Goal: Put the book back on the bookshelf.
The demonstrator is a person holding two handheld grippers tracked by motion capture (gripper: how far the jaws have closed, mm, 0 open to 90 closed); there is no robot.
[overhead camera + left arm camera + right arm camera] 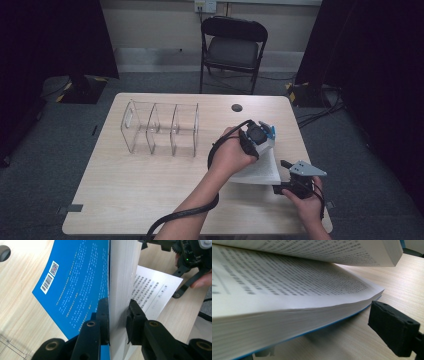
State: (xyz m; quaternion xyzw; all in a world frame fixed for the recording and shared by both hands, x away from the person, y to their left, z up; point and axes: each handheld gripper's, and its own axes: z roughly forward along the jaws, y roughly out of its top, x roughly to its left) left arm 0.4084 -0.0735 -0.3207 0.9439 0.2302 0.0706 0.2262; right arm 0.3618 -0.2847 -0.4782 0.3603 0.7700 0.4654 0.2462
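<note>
High view: light wooden table point(150, 200), clear acrylic divider rack point(160, 129) on its far left half, a dark round grommet point(237, 107) near the far edge, black folding chair point(233, 47) behind the table. Left gripper point(261, 134) reaches across to the right half and holds up part of a blue-covered paperback book point(260, 167), which lies open near the right edge. Right gripper point(289, 176) sits just beside the book's near right corner, grey three-cornered plate on top

Left gripper view: left gripper point(119, 317) jaws clamped on a thick block of pages with the blue back cover, one pad on the cover, the other on the page edge. Cover carries a barcode point(47, 283) and a QR code point(53, 268). Lower pages of the book point(152, 288) lie flat past the raised block, printed side up. Right gripper point(183, 277) at the far corner of that page, probably just touching it, hard to be sure from here

Right gripper view: low along the table, right gripper point(324, 340) jaws spread wide, nothing pinched. One black pad point(393, 332) clear of the page stack at the right, the other mostly hidden under the book point(287, 315). Flat stack between the jaws, blue cover on the tabletop; raised half hangs above it
</note>
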